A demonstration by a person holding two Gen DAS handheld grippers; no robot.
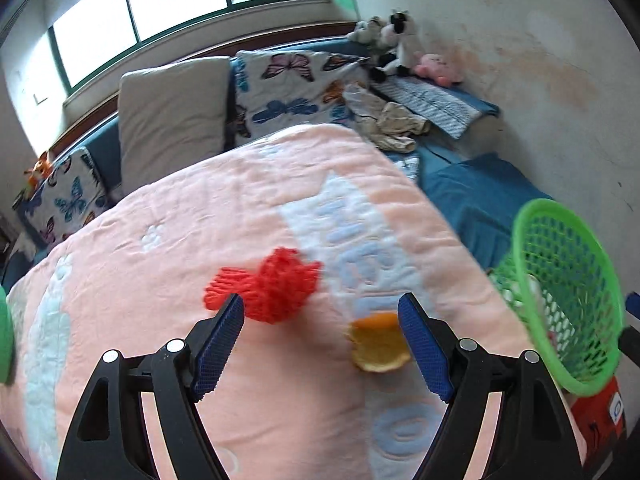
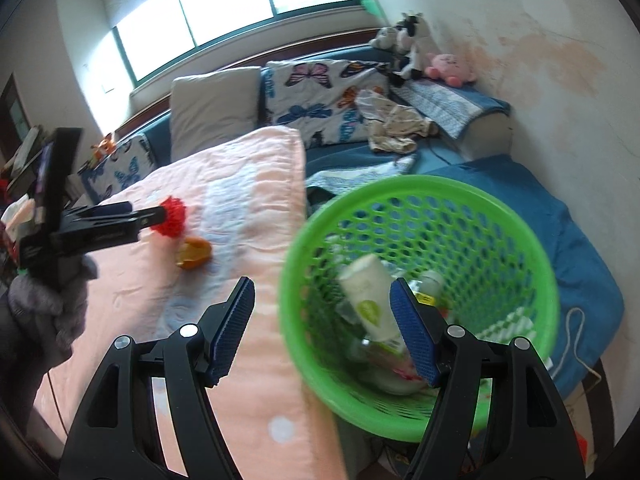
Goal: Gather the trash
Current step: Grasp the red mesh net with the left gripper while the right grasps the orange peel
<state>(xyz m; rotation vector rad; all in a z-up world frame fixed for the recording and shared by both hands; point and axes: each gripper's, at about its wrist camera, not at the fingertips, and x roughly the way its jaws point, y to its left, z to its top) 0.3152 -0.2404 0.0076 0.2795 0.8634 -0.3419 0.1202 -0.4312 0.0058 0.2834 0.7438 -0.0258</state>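
Observation:
A red foam fruit net (image 1: 266, 288) and an orange peel (image 1: 378, 344) lie on the pink blanket (image 1: 180, 240). My left gripper (image 1: 322, 320) is open just above and between them, with nothing in it. It also shows in the right wrist view (image 2: 152, 216), its tip at the red net (image 2: 172, 216), with the orange peel (image 2: 194, 254) beside it. A green mesh basket (image 2: 420, 292) holds a white carton (image 2: 372, 296) and other trash. My right gripper (image 2: 322, 304) is open and empty over the basket's near left rim. The basket shows at the right of the left wrist view (image 1: 568, 296).
A blue sheet (image 2: 532, 216) covers the bed to the right of the blanket. Pillows (image 1: 172, 112), butterfly cushions (image 1: 288, 88), crumpled clothes (image 1: 392, 124) and stuffed toys (image 1: 396, 44) lie at the headboard under the window. A stained wall (image 1: 540, 80) stands on the right.

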